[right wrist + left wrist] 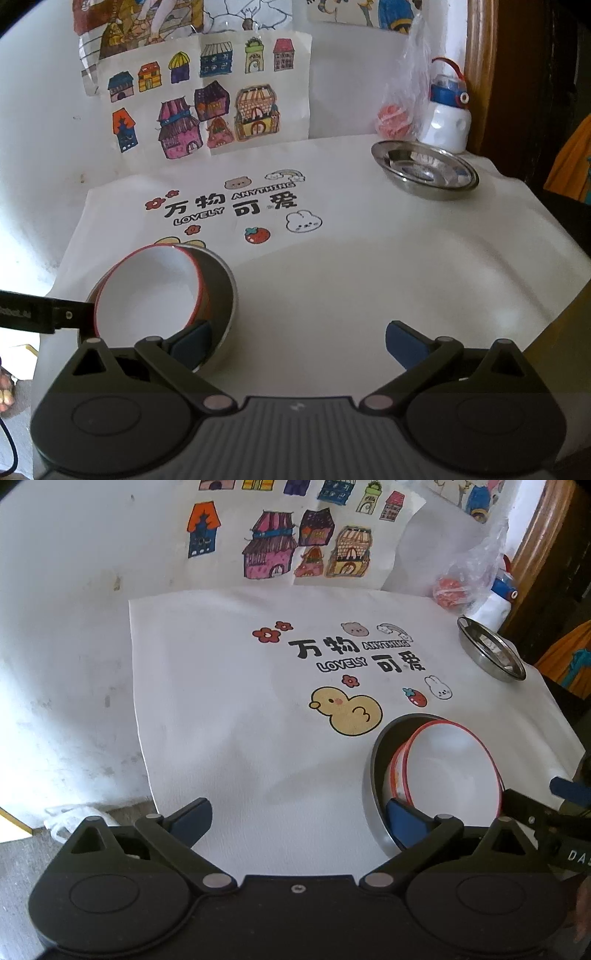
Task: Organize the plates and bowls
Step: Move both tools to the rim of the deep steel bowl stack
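A white bowl with a red rim [452, 764] sits tilted inside a steel bowl [376, 775] at the near right of the white printed mat [221, 720]. The white bowl [147, 291] and the steel bowl [223, 284] also show in the right wrist view, at the near left. A steel plate [491, 650] lies at the far right of the mat; it also shows in the right wrist view [424, 171]. My left gripper [299, 821] is open and empty, its right finger by the steel bowl. My right gripper [297, 341] is open and empty, its left finger against the steel bowl.
A clear plastic bag with something red [397, 114] and a white bottle with a blue cap [448, 118] stand behind the steel plate. Coloured house drawings [207, 103] hang on the wall behind. A wooden frame [480, 74] stands at the far right. The mat's edge drops off at the right.
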### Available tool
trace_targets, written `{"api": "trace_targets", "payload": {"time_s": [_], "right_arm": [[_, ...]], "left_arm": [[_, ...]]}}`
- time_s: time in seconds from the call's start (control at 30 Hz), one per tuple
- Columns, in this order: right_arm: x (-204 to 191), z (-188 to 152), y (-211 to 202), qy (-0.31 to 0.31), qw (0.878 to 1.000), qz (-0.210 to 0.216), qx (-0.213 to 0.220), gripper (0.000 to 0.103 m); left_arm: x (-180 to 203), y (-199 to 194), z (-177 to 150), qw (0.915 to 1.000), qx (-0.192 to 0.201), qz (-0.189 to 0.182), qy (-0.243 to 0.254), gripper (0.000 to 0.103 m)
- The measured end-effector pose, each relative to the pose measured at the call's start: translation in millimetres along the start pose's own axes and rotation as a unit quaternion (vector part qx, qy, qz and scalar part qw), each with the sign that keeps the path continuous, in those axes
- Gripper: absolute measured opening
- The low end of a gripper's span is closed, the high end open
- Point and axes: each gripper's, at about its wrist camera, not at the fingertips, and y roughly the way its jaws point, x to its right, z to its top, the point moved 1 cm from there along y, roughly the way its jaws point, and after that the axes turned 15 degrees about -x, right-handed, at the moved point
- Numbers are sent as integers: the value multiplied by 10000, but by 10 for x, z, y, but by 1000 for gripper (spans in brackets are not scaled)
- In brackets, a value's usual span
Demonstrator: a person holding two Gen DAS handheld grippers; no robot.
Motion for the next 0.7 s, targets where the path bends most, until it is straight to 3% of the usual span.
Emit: {"api": "trace_targets", "payload": {"time_s": [0.23, 0.37, 0.7], "right_arm": [[-82, -58, -22, 328, 9994, -92, -1, 88], [-65, -95, -27, 535, 9985, -31, 54, 84], [-67, -106, -21, 945, 9951, 287, 39, 60]], "left_arm": [[26, 50, 64, 9995, -77, -124, 286, 90], [35, 80, 85, 9988, -51, -289, 381, 78], [-3, 81, 53, 9958, 55, -849, 326, 53]]}}
